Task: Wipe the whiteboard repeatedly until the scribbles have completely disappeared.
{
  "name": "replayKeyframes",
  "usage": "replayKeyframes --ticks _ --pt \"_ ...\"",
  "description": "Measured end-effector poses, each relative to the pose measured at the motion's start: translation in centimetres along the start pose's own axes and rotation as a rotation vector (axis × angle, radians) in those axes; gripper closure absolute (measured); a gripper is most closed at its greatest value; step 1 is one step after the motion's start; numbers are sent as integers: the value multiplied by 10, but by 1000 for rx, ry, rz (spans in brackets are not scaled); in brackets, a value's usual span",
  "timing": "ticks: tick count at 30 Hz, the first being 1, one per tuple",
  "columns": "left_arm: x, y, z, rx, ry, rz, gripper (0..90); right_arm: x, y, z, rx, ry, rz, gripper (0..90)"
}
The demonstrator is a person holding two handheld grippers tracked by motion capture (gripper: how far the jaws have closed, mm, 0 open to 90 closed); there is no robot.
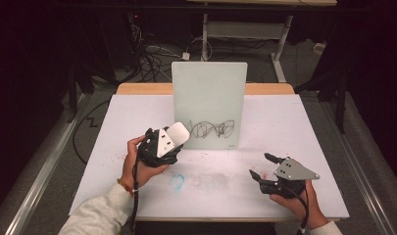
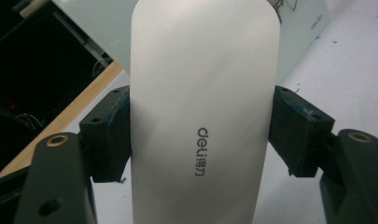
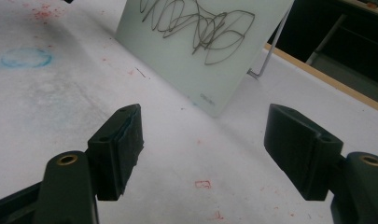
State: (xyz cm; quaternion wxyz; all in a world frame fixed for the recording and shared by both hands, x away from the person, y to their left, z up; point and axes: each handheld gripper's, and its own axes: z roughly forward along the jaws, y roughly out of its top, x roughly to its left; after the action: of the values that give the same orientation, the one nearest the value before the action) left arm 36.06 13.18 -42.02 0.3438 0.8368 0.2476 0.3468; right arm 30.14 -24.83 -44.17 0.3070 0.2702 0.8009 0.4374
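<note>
A small glass whiteboard (image 1: 209,103) stands upright at the middle of the table, with a black scribble (image 1: 213,129) low on its face. My left gripper (image 1: 172,139) is shut on a white board eraser (image 2: 203,112), held just left of the scribble. The eraser (image 1: 177,133) pokes out toward the board's lower left corner. In the left gripper view both black jaws press the eraser's sides. My right gripper (image 1: 263,166) rests open low at the front right, nothing between its jaws. The right gripper view looks at the whiteboard (image 3: 200,51) and its scribble (image 3: 200,29).
A white sheet covers the table (image 1: 284,127), with a blue ring mark (image 1: 177,181) and red specks near the front. The wooden back edge (image 1: 137,88) shows behind the board. A wire stand (image 3: 266,60) props the board. Cables lie on the floor beyond.
</note>
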Motion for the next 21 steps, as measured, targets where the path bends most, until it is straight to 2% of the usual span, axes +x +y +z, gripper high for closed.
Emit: replayKeyframes --ticks 5,8,11,14,18,21 --pt "-7 12 19 1 29 36 282 0 -1 1 2 3 -1 285" --pt "-8 15 26 -2 38 36 283 0 -1 2 6 3 -4 285" --pt "-13 20 39 21 79 57 283 0 -1 3 10 4 -5 285" --pt "-16 22 47 40 100 72 283 1 -2 3 13 4 -8 284" --pt "-18 22 58 54 123 72 283 1 -2 4 17 6 -9 284" --pt "-20 22 60 45 139 81 284 1 -2 5 24 3 -11 284"
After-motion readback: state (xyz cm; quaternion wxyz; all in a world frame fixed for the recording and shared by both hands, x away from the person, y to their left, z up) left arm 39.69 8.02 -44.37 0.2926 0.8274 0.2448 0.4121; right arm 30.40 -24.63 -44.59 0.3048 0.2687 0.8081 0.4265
